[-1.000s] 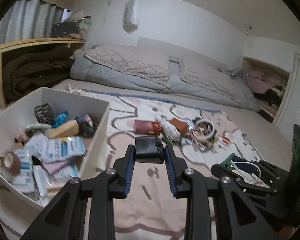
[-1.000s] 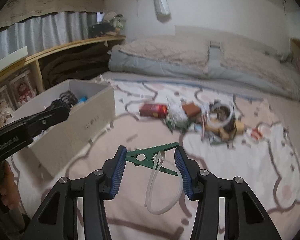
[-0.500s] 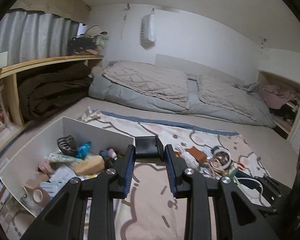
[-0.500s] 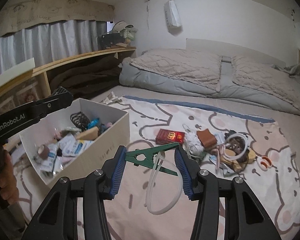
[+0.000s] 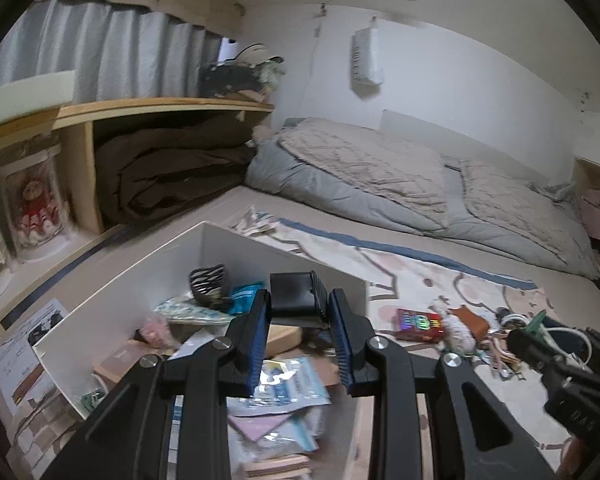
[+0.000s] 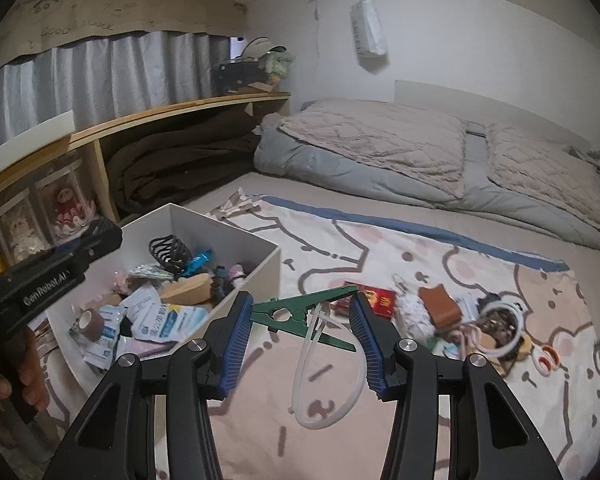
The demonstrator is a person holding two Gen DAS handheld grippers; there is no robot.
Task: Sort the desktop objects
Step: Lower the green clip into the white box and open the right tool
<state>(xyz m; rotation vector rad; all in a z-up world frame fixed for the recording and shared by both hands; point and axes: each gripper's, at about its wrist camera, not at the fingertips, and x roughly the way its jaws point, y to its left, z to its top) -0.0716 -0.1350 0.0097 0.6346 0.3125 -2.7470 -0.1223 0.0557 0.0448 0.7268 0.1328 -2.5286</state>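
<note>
Take the white box [image 6: 268, 264] as your landmark. It is crowded: a black claw hair clip [image 6: 170, 254] toward its far corner, a tan wedge-shaped block [image 6: 190, 290] near the middle, a roll of brown tape [image 6: 89, 318] at its near end, and printed packets [image 6: 168, 318] heaped between them. Out on the patterned blanket [image 6: 380, 248], well to the right of the box, lies the unsorted pile: a red card box [image 6: 382, 300], a brown pouch [image 6: 440, 306] and a white ring [image 6: 504, 324].

Your left gripper [image 5: 300, 320] is clamped on a black wallet [image 5: 294, 298], which hangs above the box's contents, just inside its right wall. Your hand [image 6: 10, 384] grips that tool's handle at the box's near end.

Your right gripper [image 6: 302, 328] pinches a green clothespin [image 6: 300, 314] across its length, with a white plastic loop [image 6: 320, 384] dangling from the pin. It hovers over the blanket just beside the box's near right corner, tilted downward.
</note>
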